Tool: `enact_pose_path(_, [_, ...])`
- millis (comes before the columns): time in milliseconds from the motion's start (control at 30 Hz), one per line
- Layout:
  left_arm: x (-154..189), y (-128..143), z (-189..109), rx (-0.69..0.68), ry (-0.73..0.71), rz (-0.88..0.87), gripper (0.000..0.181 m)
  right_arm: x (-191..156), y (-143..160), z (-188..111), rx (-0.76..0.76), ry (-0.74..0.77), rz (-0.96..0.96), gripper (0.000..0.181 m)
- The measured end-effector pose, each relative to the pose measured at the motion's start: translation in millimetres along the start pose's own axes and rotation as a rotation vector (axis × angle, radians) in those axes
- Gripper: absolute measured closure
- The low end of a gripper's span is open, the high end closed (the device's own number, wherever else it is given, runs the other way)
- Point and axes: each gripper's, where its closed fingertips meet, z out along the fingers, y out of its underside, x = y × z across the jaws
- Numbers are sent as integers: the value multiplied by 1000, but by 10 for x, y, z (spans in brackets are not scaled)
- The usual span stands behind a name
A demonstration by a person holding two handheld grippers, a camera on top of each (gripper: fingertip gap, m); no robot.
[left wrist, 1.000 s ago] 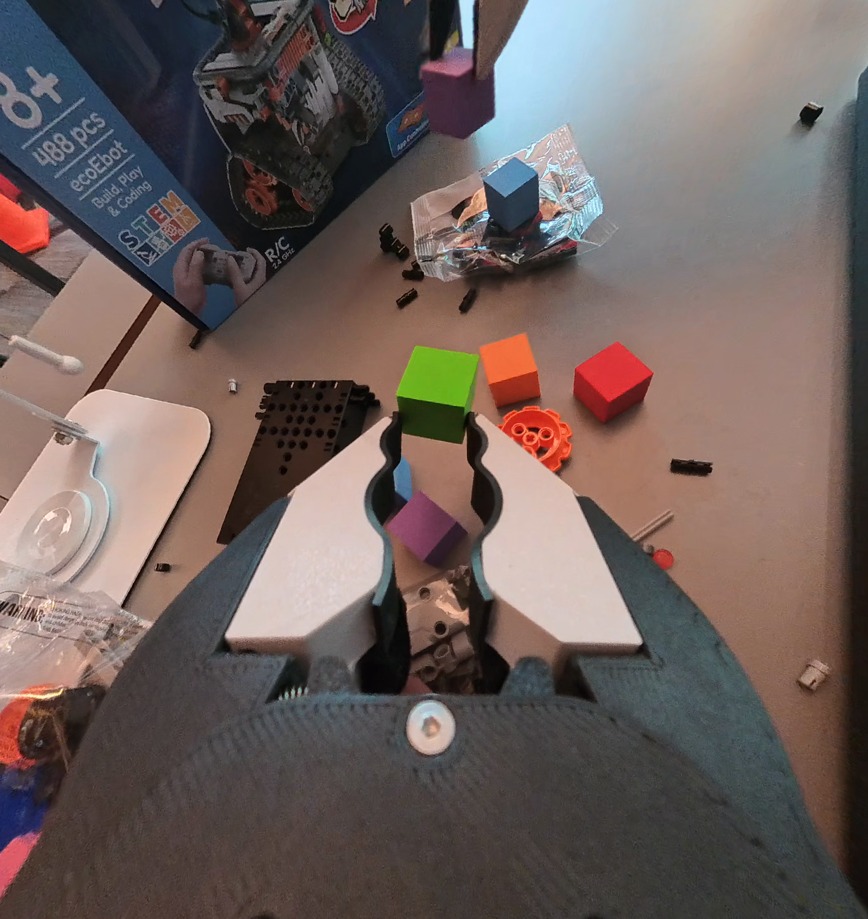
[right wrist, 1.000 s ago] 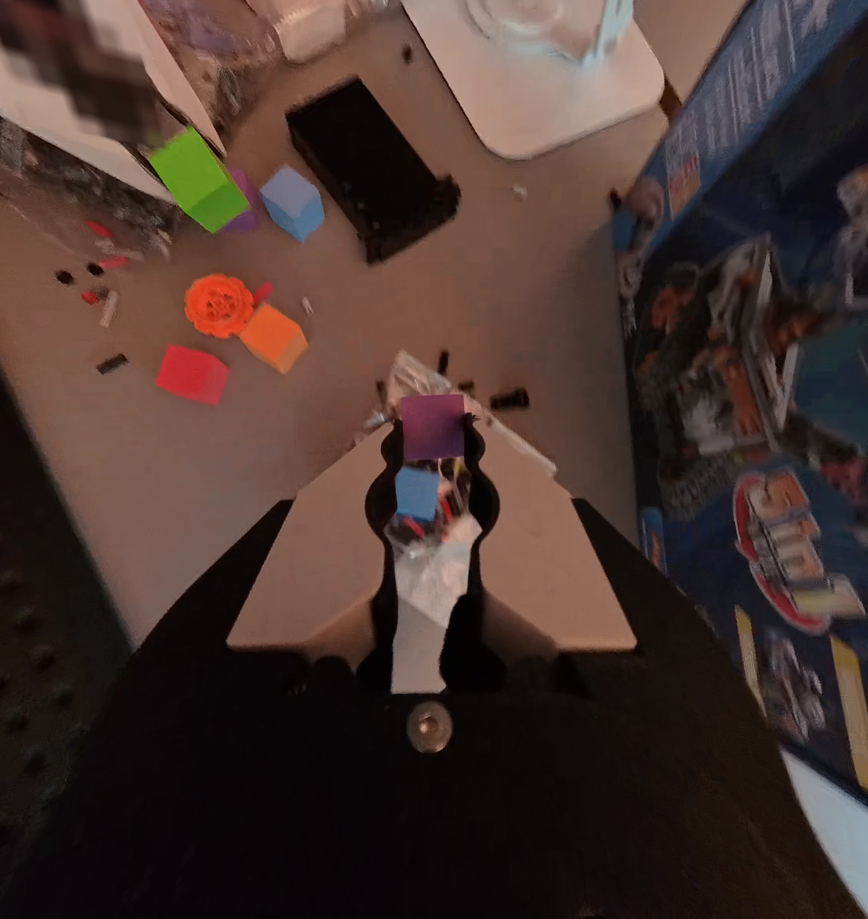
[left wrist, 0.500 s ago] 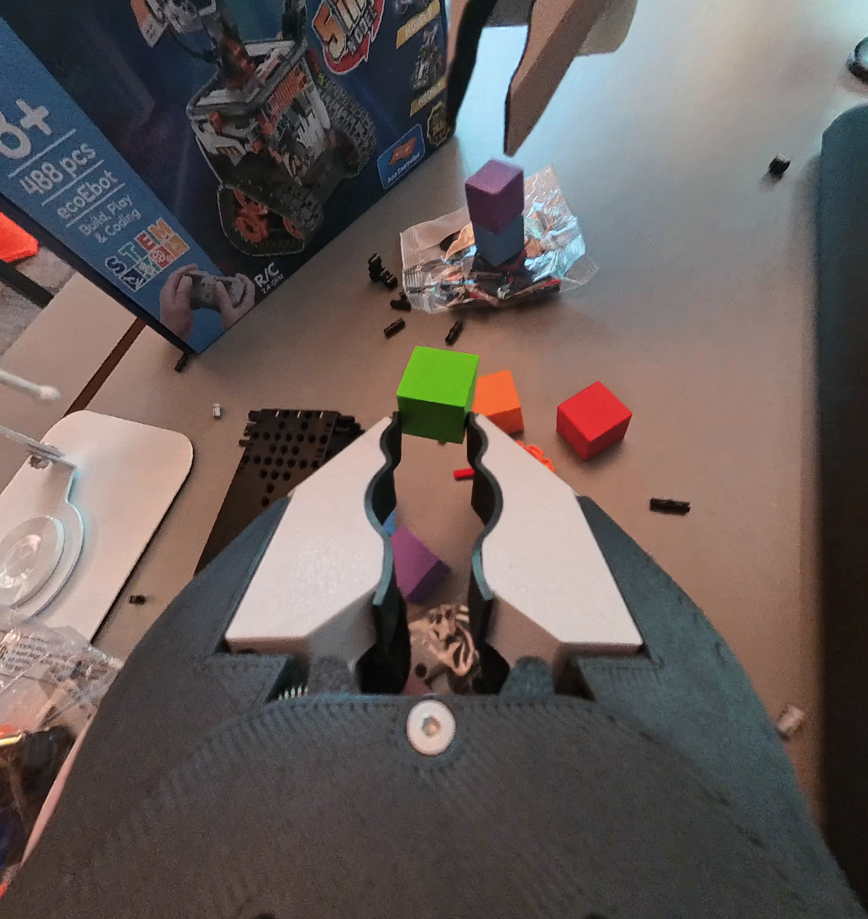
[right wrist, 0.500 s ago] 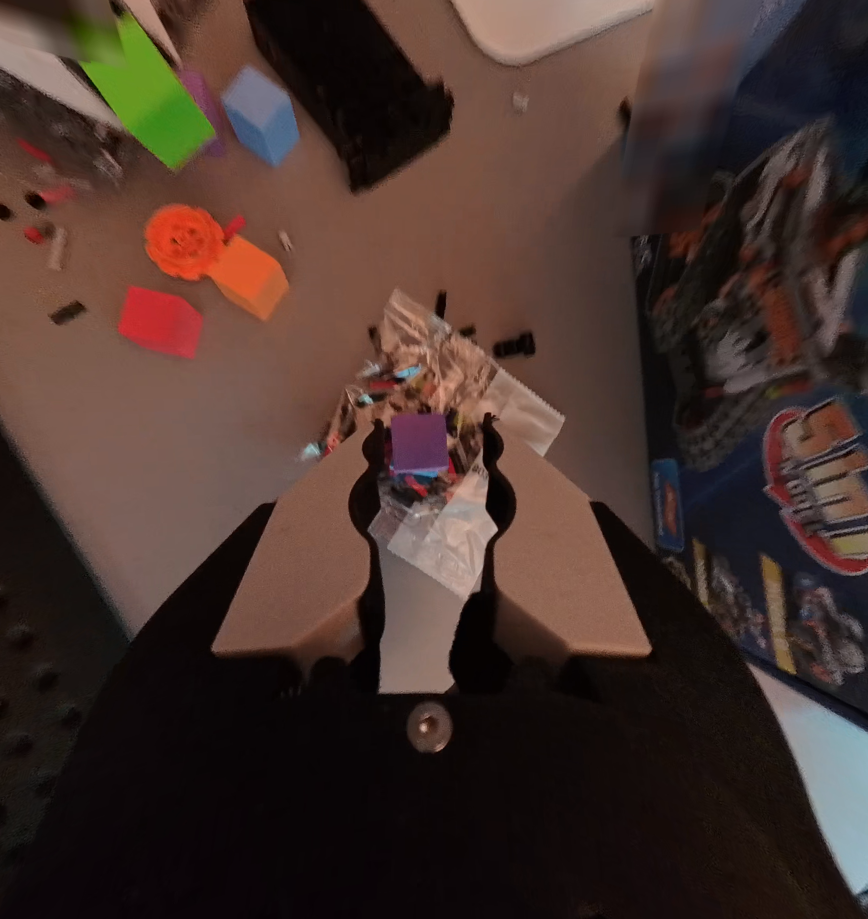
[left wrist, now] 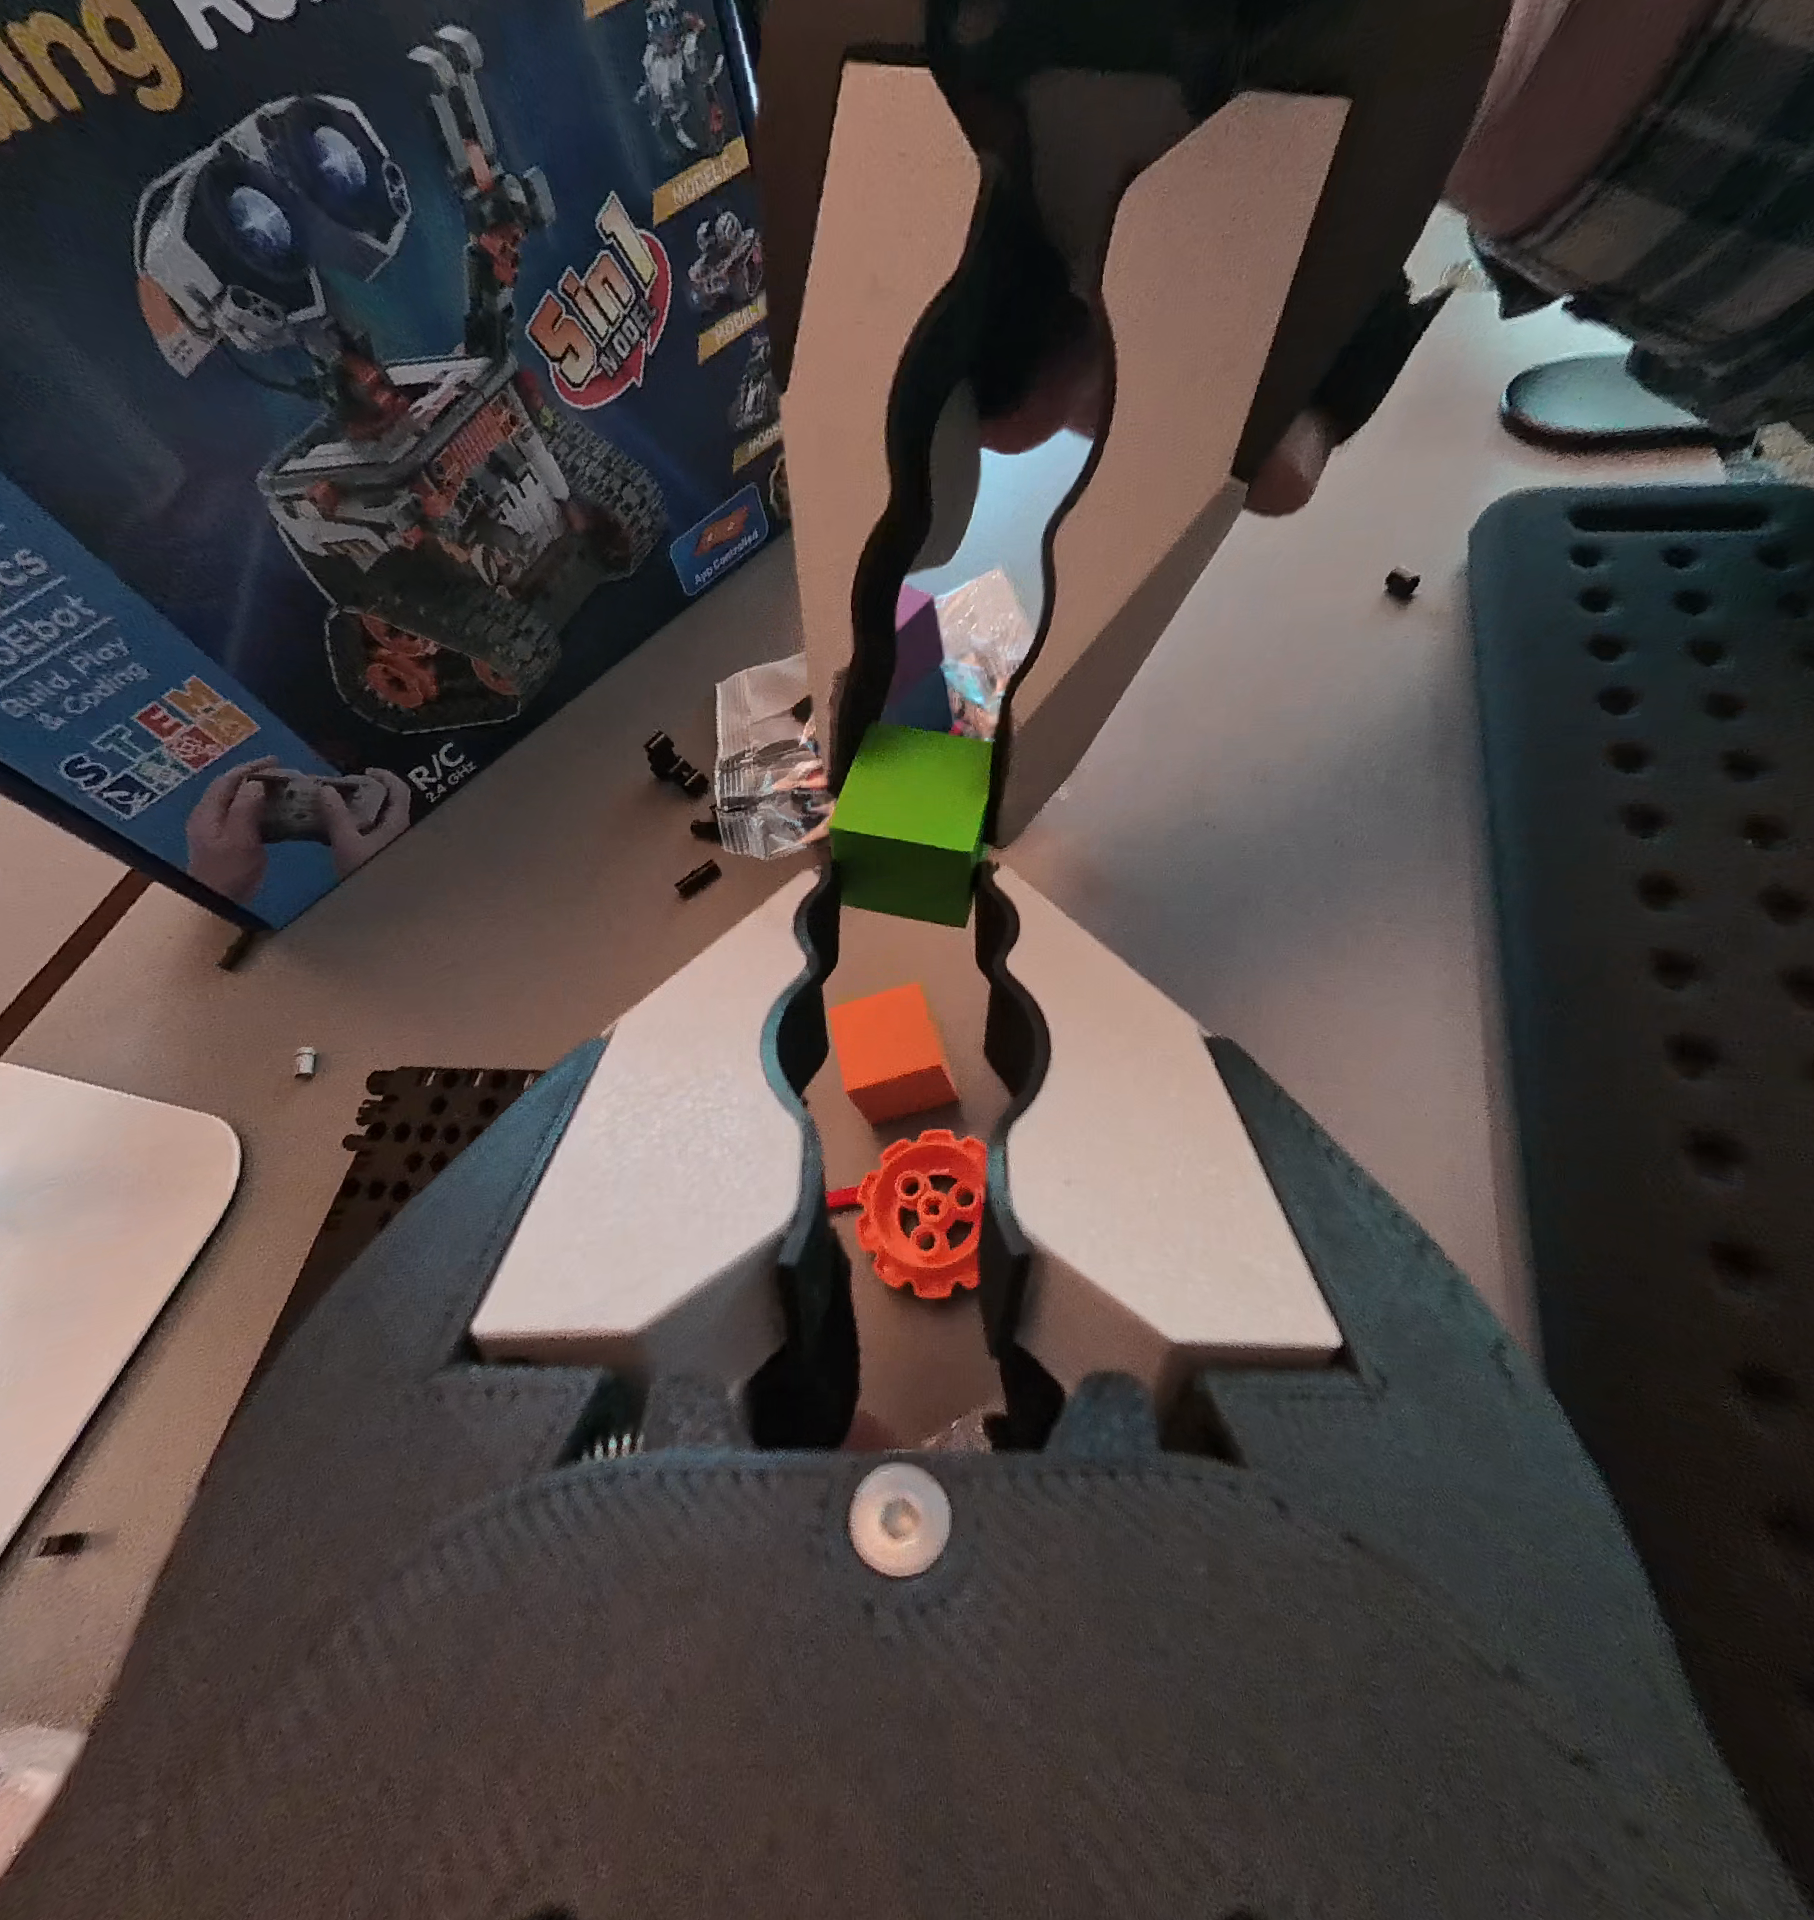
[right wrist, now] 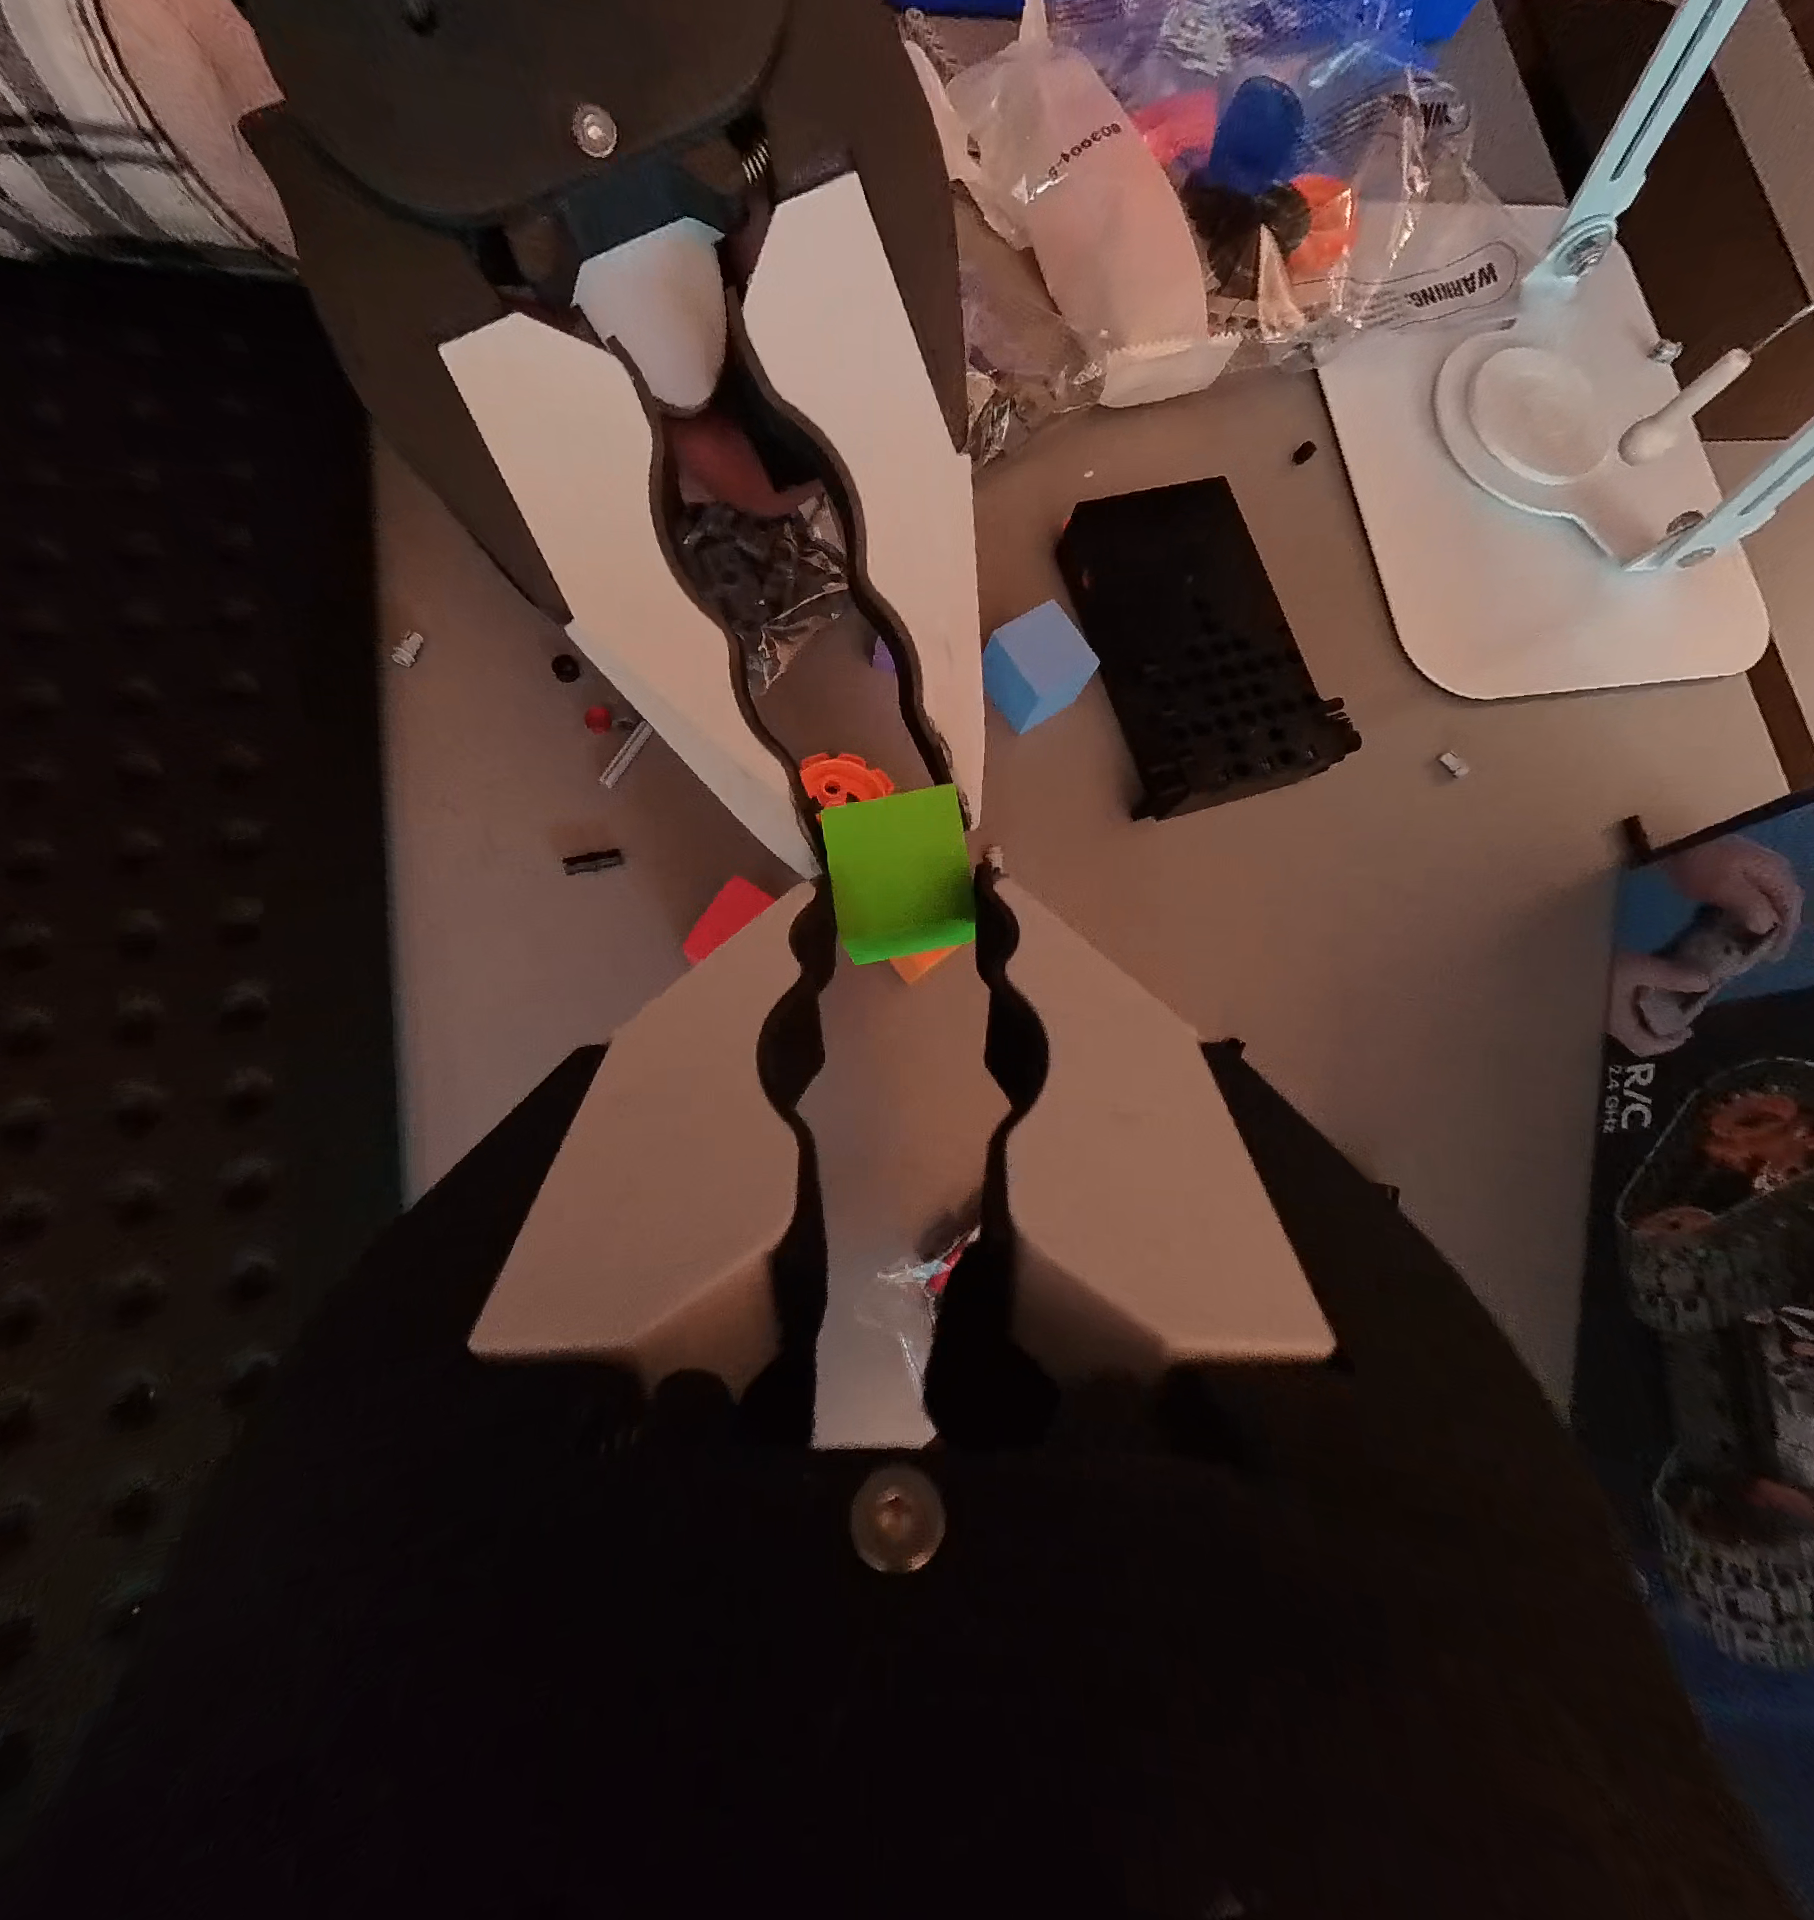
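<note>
My left gripper [left wrist: 903,883] is shut on a green cube [left wrist: 908,821] and holds it above the table. My right gripper [right wrist: 898,894] faces it from the far side, and its fingertips press the same green cube [right wrist: 898,873] on both sides. In the left wrist view the right gripper [left wrist: 918,805] hangs down from the top, held by a hand in a plaid sleeve. Under the cube lie an orange cube [left wrist: 890,1049] and an orange gear [left wrist: 924,1210]. Behind it a purple cube [left wrist: 918,639] stands on a dark blue cube on a clear bag.
A blue toy box [left wrist: 311,416] stands at the left. A black perforated plate [right wrist: 1204,644], a light blue cube [right wrist: 1038,665], a red cube [right wrist: 726,920] and small loose parts lie on the table. A white stand base [right wrist: 1547,499], a parts bag [right wrist: 1194,156] and a dark perforated mat [left wrist: 1672,935] border the area. The tips of both grippers are at nearly the same place.
My right gripper let go of the purple cube on the dark blue cube, then moved over and closed on the green cube. My left gripper carried the green cube forward to meet it.
</note>
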Motion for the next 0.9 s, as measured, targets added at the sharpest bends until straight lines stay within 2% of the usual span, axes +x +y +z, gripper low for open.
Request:
enact_pose_path(133, [-52, -17, 12, 1, -28, -7, 158, 114, 47, -129, -3, 41, 40, 156])
enact_pose_path(267, [-37, 227, 57, -120, 8, -45, 139, 439, 416, -401, -84, 146, 155, 156])
enact_pose_path(367, [-6, 406, 133, -211, 15, -27, 133, 600, 688, -528, -130, 190, 236, 156])
enact_pose_path(500, [-59, 594, 204, -311, -31, 8, 132, 642, 868, -537, -162, 186, 283, 156])
enact_pose_path(633, [-76, 645, 235, -334, -34, -15, 133, 633, 930, -527, -182, 172, 301, 156])
enact_pose_path(733, [-73, 663, 258, -345, -34, -9, 143, 606, 972, -501, -196, 149, 317, 155])
enact_pose_path(833, [-91, 688, 274, -364, -51, 6, 155, 647, 957, -526, -179, 176, 324, 148])
enact_pose_path(900, [-93, 683, 275, -367, -57, 21, 155, 686, 892, -596, -159, 225, 308, 145])
